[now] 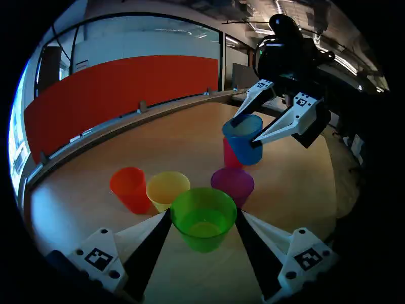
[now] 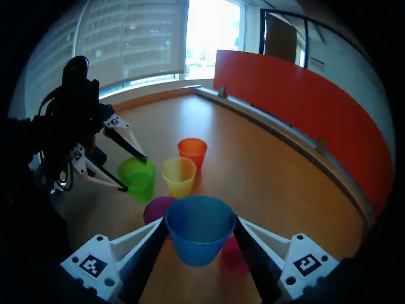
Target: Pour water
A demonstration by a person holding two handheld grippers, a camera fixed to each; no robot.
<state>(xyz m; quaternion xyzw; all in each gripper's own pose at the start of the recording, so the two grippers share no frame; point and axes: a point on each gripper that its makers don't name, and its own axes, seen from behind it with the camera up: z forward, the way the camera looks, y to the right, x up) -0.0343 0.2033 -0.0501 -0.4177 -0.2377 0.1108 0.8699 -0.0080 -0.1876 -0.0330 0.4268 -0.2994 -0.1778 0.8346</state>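
a wide, pale wooden worktop (image 1: 298,187) runs beside a long red wall panel (image 1: 116,96). in the right gripper view a bright window with lowered blinds (image 2: 131,45) stands beyond it.

the left gripper (image 1: 203,215), white with black inner edges and square black-and-white markers, reaches in from the bottom of the left gripper view. its jaws stand a cup's width apart and press on both sides of a green translucent plastic cup (image 1: 203,233). this cup is upright, open mouth up, with a paler yellowish patch at its bottom. whether that is water cannot be told.

the right gripper (image 2: 200,223), of the same make, has its jaws clamped the same way on a blue translucent plastic cup (image 2: 198,245). that cup is upright and appears raised off the worktop, well apart from the green one.

four smaller-looking cups stand on the worktop between the two held cups. an orange-red translucent cup (image 1: 129,190) is just beside a yellow translucent cup (image 1: 166,188). a purple translucent cup (image 1: 234,183) is near the green cup. a pink cup (image 1: 229,156) is partly hidden behind the blue one.
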